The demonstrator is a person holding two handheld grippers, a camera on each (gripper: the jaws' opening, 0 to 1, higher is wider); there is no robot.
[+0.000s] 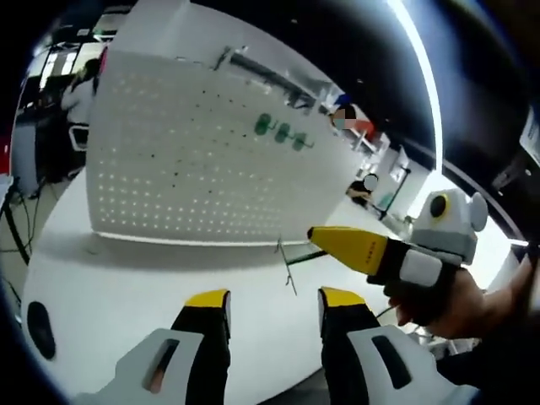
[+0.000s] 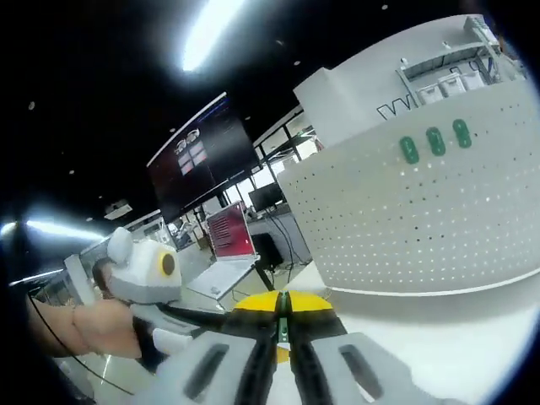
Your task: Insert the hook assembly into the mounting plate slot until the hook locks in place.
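Note:
A white perforated mounting plate [image 1: 186,169] stands upright on the white table [image 1: 110,287], with three green pegs [image 1: 283,132] on its upper part. My left gripper [image 1: 275,297] is open with nothing between its yellow-tipped jaws, well short of the plate. My right gripper [image 1: 316,234] comes in from the right, and a thin wire hook assembly [image 1: 288,266] hangs at its tip above the table. In the right gripper view my right gripper [image 2: 283,308] is shut, with a thin piece between the jaws. The plate [image 2: 422,219] and its green pegs [image 2: 434,141] lie ahead to the right.
A person's hand [image 1: 460,308] holds the right gripper. Another hand [image 2: 101,325] holds the left gripper at the left of the right gripper view. Desks, a laptop [image 2: 221,274], screens and seated people lie beyond the table. A dark round mark [image 1: 40,327] sits on the table's left.

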